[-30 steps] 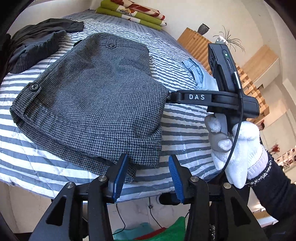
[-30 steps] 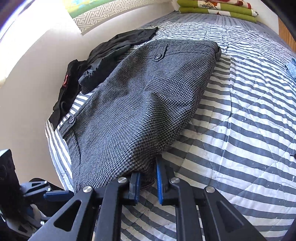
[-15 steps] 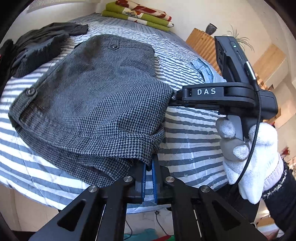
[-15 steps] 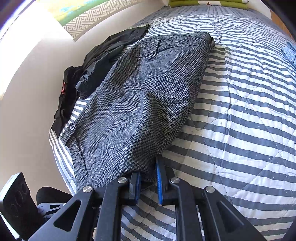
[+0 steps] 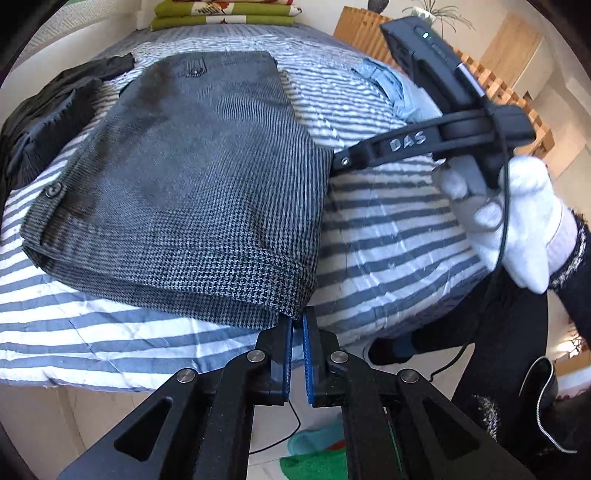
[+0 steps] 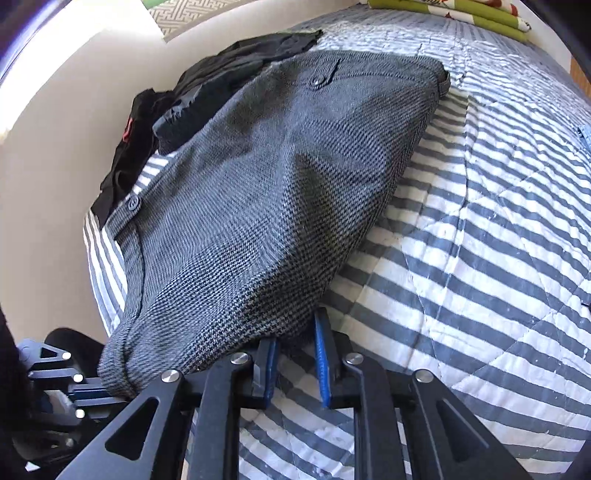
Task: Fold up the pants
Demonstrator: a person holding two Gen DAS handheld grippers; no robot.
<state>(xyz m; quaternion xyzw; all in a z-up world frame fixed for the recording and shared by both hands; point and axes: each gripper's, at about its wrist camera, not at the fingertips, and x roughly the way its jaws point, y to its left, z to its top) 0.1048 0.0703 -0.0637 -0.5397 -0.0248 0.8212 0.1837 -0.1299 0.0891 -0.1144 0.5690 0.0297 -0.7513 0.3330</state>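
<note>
Striped quilt [image 6: 480, 258], blue-grey and white, covering bed from edge to edge. Folded houndstooth pants [image 5: 192, 184], grey, laid flat on quilt toward its near-left side, buttoned pocket flap [image 5: 194, 69] at far end, waistband button [image 5: 53, 191] at left edge. Black garments [image 6: 221, 81] heaped beside pants along wall side, touching far-left border of pants. Folded green patterned bedding [image 5: 221, 14] stacked at far end of bed. Light blue garment [image 5: 384, 79] lying to right of pants, well apart from them. Left gripper [image 5: 297, 332] held at near corner of pants, blue pads almost pressed together, thin gap between them, hem corner at fingertips; whether cloth pinched, not clear. Right gripper [image 6: 295, 347] seen at near-right corner of pants, jaws moderately spread, cloth edge draped over left finger [image 6: 267, 354] and filling gap at tips; firm clamping not evident. White-gloved hand [image 5: 517, 221] wrapped around right gripper's handle, dark sleeve [image 5: 569, 280] behind.
</note>
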